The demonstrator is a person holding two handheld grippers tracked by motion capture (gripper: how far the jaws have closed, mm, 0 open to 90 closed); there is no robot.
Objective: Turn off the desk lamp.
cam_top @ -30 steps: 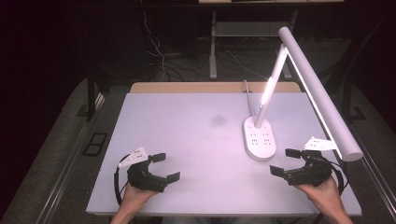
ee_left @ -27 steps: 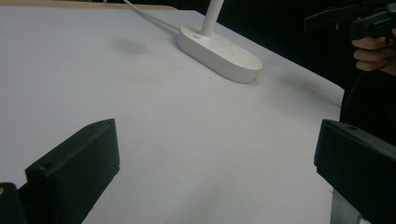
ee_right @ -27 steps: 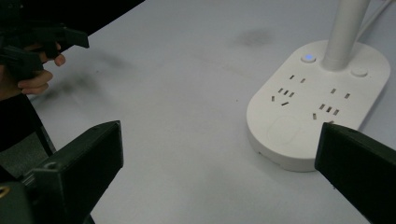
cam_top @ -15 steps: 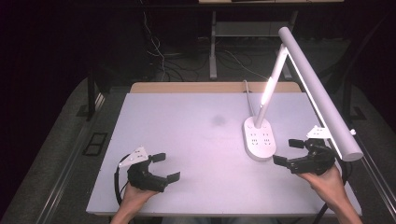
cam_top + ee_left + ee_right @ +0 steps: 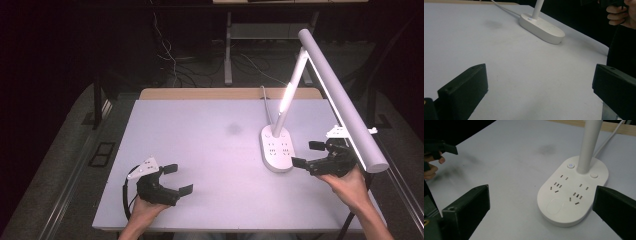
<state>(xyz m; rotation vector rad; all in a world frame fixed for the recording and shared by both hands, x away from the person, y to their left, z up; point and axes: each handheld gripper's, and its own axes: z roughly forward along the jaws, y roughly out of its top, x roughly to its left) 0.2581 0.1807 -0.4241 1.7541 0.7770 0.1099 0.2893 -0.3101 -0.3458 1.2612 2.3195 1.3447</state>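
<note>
the lamp is throwing cool, slightly violet light down over the desk, its upright arm glaring white. everything beyond the desk is sinking into near black, with floor cables barely showing. a faint grey smudge is showing mid-desk. the high view is looking soft and grainy; in both gripper views the near black jaws are blurring slightly.

We are holding our left gripper low at the near left, jaws spread wide and pointing to the right, our left hand wrapped around its grip. Our right hand is raising the right gripper farther forward, its jaws gaping and pointing left.
</note>
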